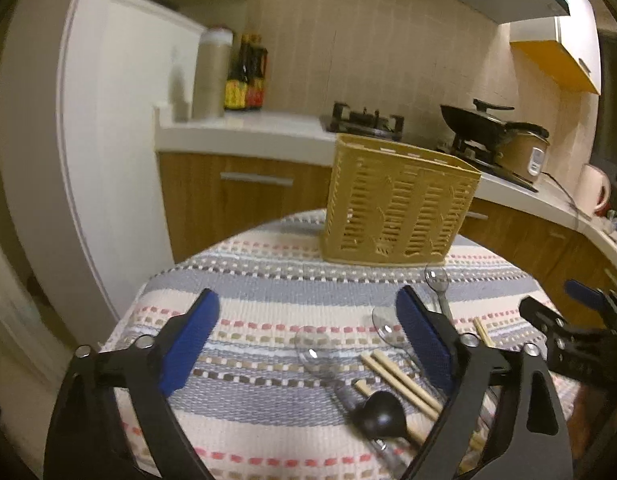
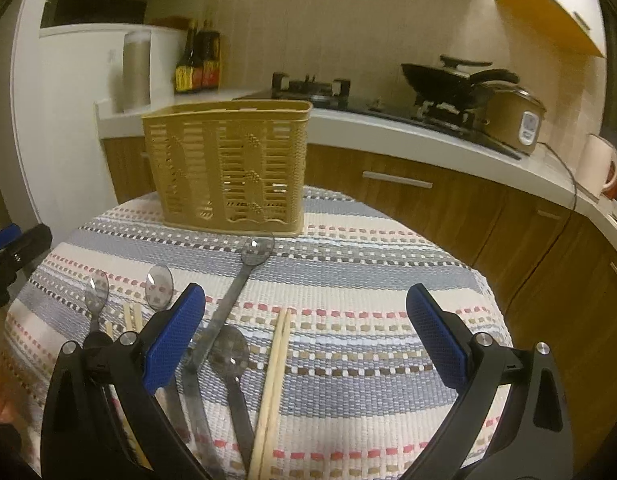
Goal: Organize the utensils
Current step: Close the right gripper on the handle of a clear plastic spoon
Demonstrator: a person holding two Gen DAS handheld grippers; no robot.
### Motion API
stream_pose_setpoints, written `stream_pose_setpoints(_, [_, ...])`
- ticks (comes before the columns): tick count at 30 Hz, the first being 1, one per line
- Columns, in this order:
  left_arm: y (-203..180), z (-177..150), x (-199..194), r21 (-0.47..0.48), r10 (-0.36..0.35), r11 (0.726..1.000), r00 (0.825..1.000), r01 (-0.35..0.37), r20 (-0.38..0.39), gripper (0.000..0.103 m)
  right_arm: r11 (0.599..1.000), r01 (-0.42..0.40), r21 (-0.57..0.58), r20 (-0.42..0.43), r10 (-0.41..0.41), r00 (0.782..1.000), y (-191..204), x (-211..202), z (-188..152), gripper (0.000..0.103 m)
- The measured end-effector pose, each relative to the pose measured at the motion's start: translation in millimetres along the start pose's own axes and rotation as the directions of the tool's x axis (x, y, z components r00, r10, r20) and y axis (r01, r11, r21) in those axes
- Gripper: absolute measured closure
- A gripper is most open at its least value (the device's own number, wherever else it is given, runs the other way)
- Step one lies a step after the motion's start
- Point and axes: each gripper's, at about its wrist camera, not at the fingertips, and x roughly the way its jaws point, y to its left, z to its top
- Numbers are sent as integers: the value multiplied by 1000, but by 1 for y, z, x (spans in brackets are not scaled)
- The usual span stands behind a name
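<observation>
The utensils lie scattered on a striped woven cloth (image 2: 348, 320): clear smoky plastic spoons (image 2: 229, 354), one long-handled spoon (image 2: 254, 251) reaching almost to the basket, pairs of pale wooden chopsticks (image 2: 274, 376) and a black rounded ladle-like spoon (image 1: 382, 416). Behind them stands a tan slotted plastic basket (image 2: 228, 168), upright near the far edge of the cloth. The right gripper (image 2: 306, 332) hovers above the cloth with its blue pads spread wide and nothing between them but air — one chopstick pair and a clear spoon lie below the gap. The left gripper (image 1: 308, 336) is likewise spread and holds nothing; spoons and chopsticks lie under and beside its right finger. Beyond the cloth — a kitchen counter (image 2: 428, 132) with a stove, a black wok (image 2: 436, 76), a rice cooker (image 2: 512, 120) and sauce bottles (image 2: 198, 60).
</observation>
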Motion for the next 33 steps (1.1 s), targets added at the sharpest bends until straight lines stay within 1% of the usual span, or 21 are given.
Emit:
stream_pose_setpoints(2, [11,5,6,-12,-32,999,998,31,-48,22,1000,-30,10,-52,30,998,-1,9,10,8])
stream_pose_setpoints(3, [16,9,11,-17,-60,998,994,59,-86,23,999,-40,10,-68,41,997,0,13,13,8])
stream_pose_setpoints(5, [22,11,19,-24,-94,996,985,92,-143,24,999,-50,-2,-119,50,992,1,23,21,10])
stream_pose_setpoints(7, [28,13,34,-54,-140,990,963,131,-232,30,997,-72,-12,-188,68,980,3,35,29,15])
stream_pose_setpoints(8, [29,13,39,-67,-156,987,954,143,-255,32,996,-89,-7,-230,85,970,4,44,33,16])
stream_pose_setpoints(9, [29,14,45,-90,-187,982,942,168,-278,37,994,-113,5,-272,110,956,5,53,37,18])
stream_pose_setpoints(11, [25,14,51,-103,-220,975,926,197,-306,38,987,-154,37,-361,157,919,5,71,44,23])
stream_pose_setpoints(12, [19,13,54,-96,-229,973,919,209,-320,38,984,-168,55,-391,176,903,7,79,45,25])
stream_pose_setpoints(13, [10,13,57,-73,-233,972,911,221,-339,38,982,-176,69,-423,188,886,7,88,48,29])
stream_pose_setpoints(14, [2,13,61,-53,-231,972,907,227,-352,38,979,-185,88,-444,205,872,8,94,49,32])
stream_pose_setpoints(17, [-19,11,71,-11,-232,969,890,248,-392,38,967,-196,162,-536,252,806,6,124,56,36])
stream_pose_setpoints(18, [-26,10,79,-2,-230,968,882,251,-412,39,969,-184,167,-554,246,795,6,132,57,37])
stream_pose_setpoints(20, [-35,8,89,8,-222,968,869,251,-442,42,963,-180,199,-587,264,765,6,147,58,40])
stream_pose_setpoints(22, [-42,5,103,24,-204,969,850,246,-485,45,965,-168,199,-609,256,751,7,157,60,42])
stream_pose_setpoints(25, [-48,4,118,37,-188,970,834,242,-519,46,967,-152,204,-638,249,728,11,171,59,42])
stream_pose_setpoints(27, [-50,6,125,45,-176,971,829,235,-531,46,965,-144,221,-651,256,714,11,178,63,46])
stream_pose_setpoints(32, [-60,9,139,67,-151,972,811,227,-565,46,973,-131,192,-670,228,707,24,194,63,51])
stream_pose_setpoints(33, [-62,9,142,71,-148,971,806,229,-573,46,976,-125,177,-673,213,708,30,196,61,51])
